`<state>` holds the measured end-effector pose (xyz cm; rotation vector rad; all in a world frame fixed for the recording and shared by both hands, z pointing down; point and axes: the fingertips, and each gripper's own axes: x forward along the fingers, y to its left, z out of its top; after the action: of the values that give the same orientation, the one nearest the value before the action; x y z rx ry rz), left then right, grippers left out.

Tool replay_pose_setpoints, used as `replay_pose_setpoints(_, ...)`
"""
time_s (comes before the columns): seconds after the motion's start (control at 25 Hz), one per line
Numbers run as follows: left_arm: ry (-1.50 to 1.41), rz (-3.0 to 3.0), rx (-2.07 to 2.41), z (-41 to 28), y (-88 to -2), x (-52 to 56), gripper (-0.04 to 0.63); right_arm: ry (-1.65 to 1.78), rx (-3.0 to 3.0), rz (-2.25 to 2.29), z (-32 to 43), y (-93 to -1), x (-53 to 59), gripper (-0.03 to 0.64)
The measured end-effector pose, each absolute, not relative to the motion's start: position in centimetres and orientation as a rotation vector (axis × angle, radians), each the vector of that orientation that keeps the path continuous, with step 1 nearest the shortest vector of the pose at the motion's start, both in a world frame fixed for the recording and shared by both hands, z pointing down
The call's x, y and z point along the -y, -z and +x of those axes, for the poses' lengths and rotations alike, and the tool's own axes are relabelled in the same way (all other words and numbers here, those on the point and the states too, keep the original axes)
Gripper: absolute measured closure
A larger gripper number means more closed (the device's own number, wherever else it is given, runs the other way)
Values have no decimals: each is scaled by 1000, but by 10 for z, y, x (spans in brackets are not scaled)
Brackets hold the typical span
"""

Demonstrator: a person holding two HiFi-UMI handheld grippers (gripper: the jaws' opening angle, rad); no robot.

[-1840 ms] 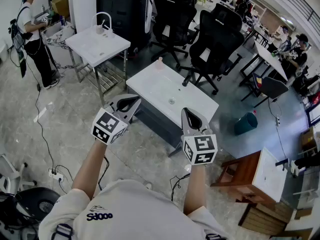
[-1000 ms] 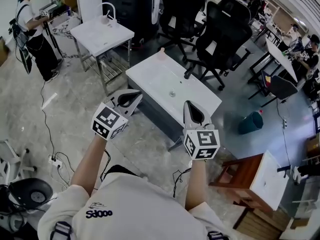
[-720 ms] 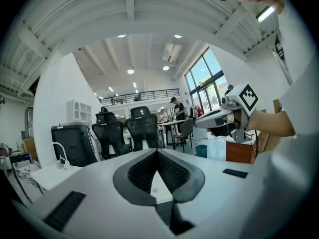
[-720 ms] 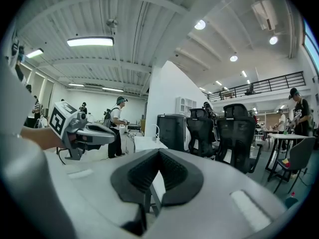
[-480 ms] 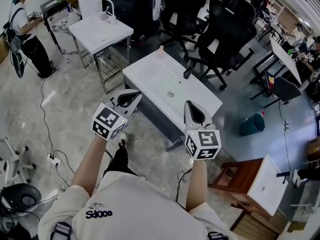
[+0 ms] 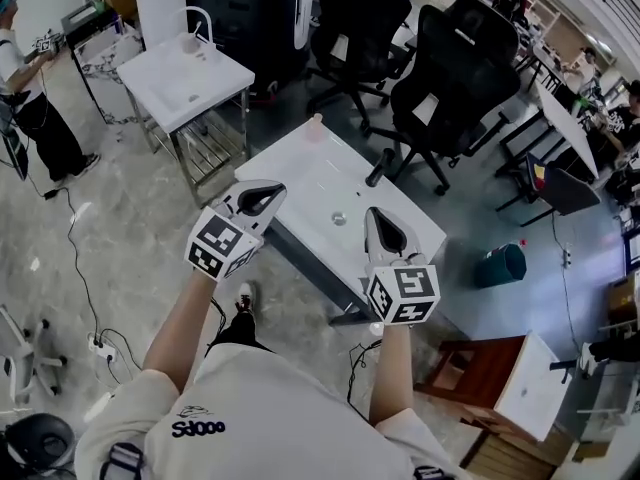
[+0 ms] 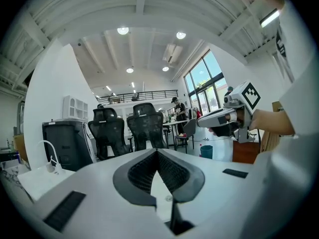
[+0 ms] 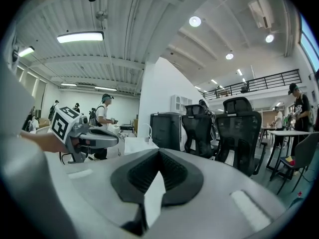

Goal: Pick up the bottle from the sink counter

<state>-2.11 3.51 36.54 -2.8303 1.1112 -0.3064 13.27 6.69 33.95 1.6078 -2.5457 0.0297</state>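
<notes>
A small pale pink bottle (image 6: pixel 316 126) stands upright on the far left corner of the white sink counter (image 6: pixel 296 171). I hold both grippers up in front of me, short of the counter's near edge. The left gripper (image 6: pixel 262 190) is shut with nothing in it, its tips meeting in its own view (image 7: pixel 157 151). Beside it, the right gripper (image 6: pixel 378 215) is shut and empty too (image 8: pixel 158 152). Each gripper shows in the other's view: the right gripper (image 7: pixel 227 121) and the left gripper (image 8: pixel 87 136). The bottle appears in neither gripper view.
A black faucet (image 6: pixel 380 167) sits at the counter's far edge. Black office chairs (image 6: pixel 450 68) stand behind it. A second white sink on a metal frame (image 6: pixel 190 73) is at the left. A person (image 6: pixel 25 98) stands far left. A teal bin (image 6: pixel 500 265) and a wooden stand (image 6: pixel 480 368) are at the right.
The white sink counter has come nearer as the person walks toward it. Both grippers keep the same raised pose and stay shut.
</notes>
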Motion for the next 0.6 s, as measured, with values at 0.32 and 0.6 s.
replay_pose_setpoints(0.32, 305, -2848, -1087, -43, -360, 51, 594, -44, 2547, 1630, 104, -333, 16, 607)
replay_pose_setpoints(0.6, 321, -2870, -1054, -54, -359, 107, 595, -132, 2644, 1725, 94, -318, 68, 607)
